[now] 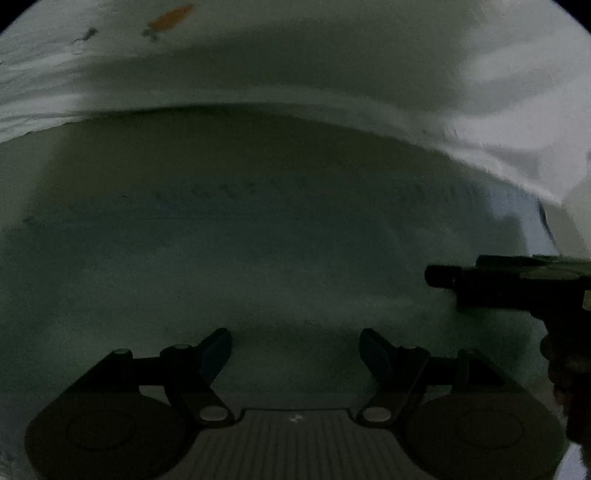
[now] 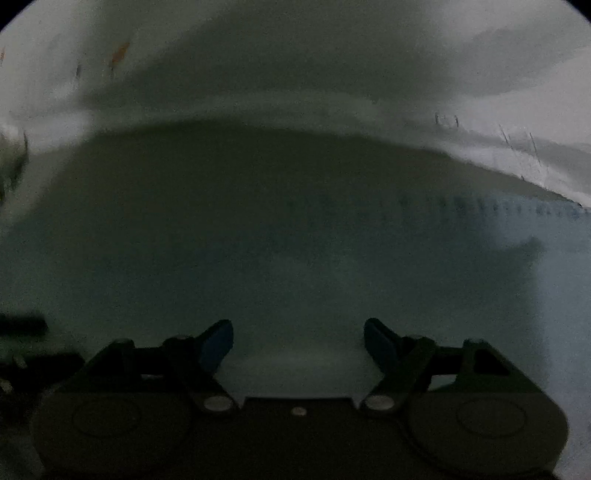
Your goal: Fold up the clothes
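A pale light-blue garment (image 1: pixel 258 240) fills most of the left wrist view, dim and blurred, with a faint row of stitching across it. It also fills the right wrist view (image 2: pixel 295 258). My left gripper (image 1: pixel 295 350) is open and empty just above the cloth. My right gripper (image 2: pixel 299 343) is open and empty, close over the same cloth. The right gripper shows as a dark shape at the right edge of the left wrist view (image 1: pixel 517 284). The left gripper shows at the left edge of the right wrist view (image 2: pixel 22 328).
White cloth with small printed marks, one of them orange (image 1: pixel 170 18), lies beyond the garment's far edge. It also shows in the right wrist view (image 2: pixel 480 74). Both views are dark and shadowed.
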